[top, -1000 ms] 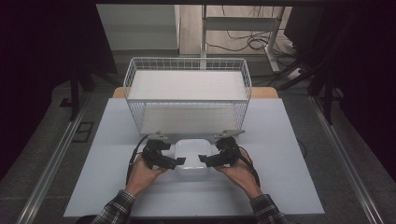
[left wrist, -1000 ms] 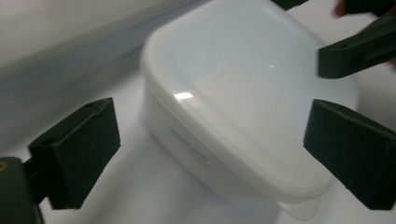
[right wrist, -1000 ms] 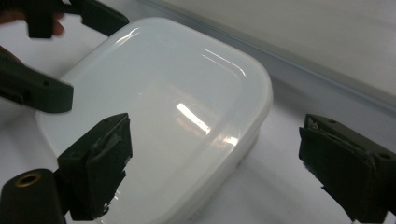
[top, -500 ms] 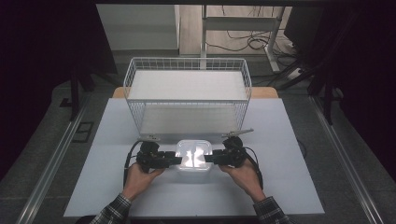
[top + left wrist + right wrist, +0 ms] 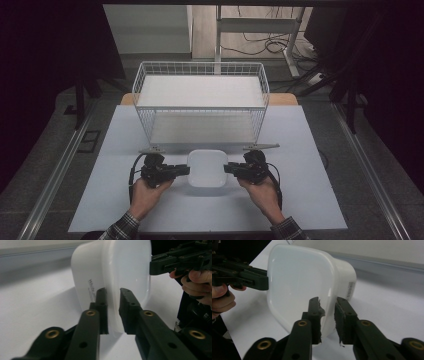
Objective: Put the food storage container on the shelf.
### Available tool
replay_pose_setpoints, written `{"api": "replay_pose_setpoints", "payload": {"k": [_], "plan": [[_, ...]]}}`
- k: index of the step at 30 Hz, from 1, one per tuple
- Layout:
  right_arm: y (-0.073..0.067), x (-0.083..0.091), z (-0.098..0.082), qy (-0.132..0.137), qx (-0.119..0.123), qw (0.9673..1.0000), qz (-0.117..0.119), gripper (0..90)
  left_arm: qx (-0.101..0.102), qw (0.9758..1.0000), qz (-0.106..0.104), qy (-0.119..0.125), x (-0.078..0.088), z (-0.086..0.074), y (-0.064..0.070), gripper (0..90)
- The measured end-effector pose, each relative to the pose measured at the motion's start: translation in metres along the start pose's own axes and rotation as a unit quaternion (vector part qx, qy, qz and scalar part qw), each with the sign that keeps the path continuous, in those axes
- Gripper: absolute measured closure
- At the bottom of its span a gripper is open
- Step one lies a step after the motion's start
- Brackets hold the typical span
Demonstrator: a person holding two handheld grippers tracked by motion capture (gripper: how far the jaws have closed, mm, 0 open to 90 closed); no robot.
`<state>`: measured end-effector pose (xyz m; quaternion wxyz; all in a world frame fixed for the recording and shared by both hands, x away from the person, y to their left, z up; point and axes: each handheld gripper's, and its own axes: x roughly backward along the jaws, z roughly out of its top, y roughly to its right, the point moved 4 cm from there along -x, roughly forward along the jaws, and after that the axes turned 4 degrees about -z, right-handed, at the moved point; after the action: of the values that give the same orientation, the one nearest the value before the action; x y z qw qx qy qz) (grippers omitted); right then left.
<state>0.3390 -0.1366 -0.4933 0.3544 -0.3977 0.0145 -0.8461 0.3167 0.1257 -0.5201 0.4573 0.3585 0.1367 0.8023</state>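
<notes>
A white square plastic tub (image 5: pixel 207 168) stands open side up on the pale table (image 5: pixel 305 165), just in front of the wire basket. My left gripper (image 5: pixel 186 170) comes in from the left and my right gripper (image 5: pixel 227 169) from the right, each at the tub's rim. In the left gripper view the jaws (image 5: pixel 113 293) close over the tub's (image 5: pixel 122 270) thin wall. In the right gripper view the jaws (image 5: pixel 327 302) pinch the opposite wall of the tub (image 5: pixel 297 282). Whether the tub rests on the table or hangs just above it, I cannot tell.
A white wire basket (image 5: pixel 200 65) with a white liner stands at the back of the table, close behind the tub. Bare table lies left, right and in front of the hands. Black cables loop from both grippers. Dark floor and table legs lie beyond.
Both hands have rolled flatter and drawn slightly apart and toward the near edge. The tub stays at about the same spot between the grippers.
</notes>
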Motion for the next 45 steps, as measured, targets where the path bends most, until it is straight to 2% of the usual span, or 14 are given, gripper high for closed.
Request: {"api": "replay_pose_setpoints", "payload": {"k": [3,11,22,29,31,32,33,34,38,39,40,42,43,45], "plan": [[0.000,0.000,-0.001,0.008,0.005,0.9999,-0.008,77.6,-0.007,0.9999,0.013,0.000,0.000,0.002,0.002,80.3],[-0.004,0.001,0.004,0.025,0.016,0.9995,-0.009,77.6,-0.023,0.9990,0.038,0.004,0.005,0.009,0.007,80.2],[-0.009,0.013,0.022,0.057,0.029,0.9980,-0.001,77.9,-0.044,0.9974,0.055,0.016,0.016,0.028,0.018,80.0],[-0.014,0.027,0.044,0.078,0.042,0.9960,-0.002,78.0,-0.060,0.9958,0.061,0.032,0.028,0.050,0.027,80.0],[-0.017,0.032,0.056,0.088,0.047,0.9950,0.001,78.0,-0.068,0.9948,0.065,0.039,0.034,0.063,0.032,80.0],[-0.017,0.032,0.056,0.088,0.047,0.9950,0.001,78.0,-0.068,0.9948,0.065,0.039,0.034,0.063,0.032,80.0],[-0.018,0.036,0.064,0.094,0.049,0.9944,0.006,78.0,-0.072,0.9941,0.068,0.044,0.039,0.071,0.035,80.0],[-0.018,0.036,0.064,0.094,0.049,0.9944,0.006,78.0,-0.072,0.9941,0.068,0.044,0.039,0.071,0.035,80.0],[-0.021,0.042,0.083,0.106,0.055,0.9929,0.007,78.0,-0.078,0.9930,0.071,0.053,0.047,0.088,0.038,80.0],[-0.023,0.045,0.092,0.111,0.059,0.9920,0.007,78.0,-0.082,0.9923,0.073,0.056,0.052,0.097,0.040,80.0],[-0.024,0.047,0.097,0.113,0.061,0.9917,0.006,78.0,-0.082,0.9923,0.073,0.056,0.052,0.097,0.040,80.0],[-0.025,0.049,0.102,0.114,0.062,0.9915,0.006,78.0,-0.086,0.9917,0.075,0.060,0.057,0.107,0.042,80.0],[-0.028,0.052,0.112,0.121,0.064,0.9905,0.007,78.0,-0.091,0.9909,0.078,0.063,0.062,0.116,0.045,80.0],[-0.029,0.054,0.117,0.124,0.066,0.9901,0.006,78.0,-0.092,0.9905,0.078,0.065,0.065,0.120,0.046,80.0]]}}
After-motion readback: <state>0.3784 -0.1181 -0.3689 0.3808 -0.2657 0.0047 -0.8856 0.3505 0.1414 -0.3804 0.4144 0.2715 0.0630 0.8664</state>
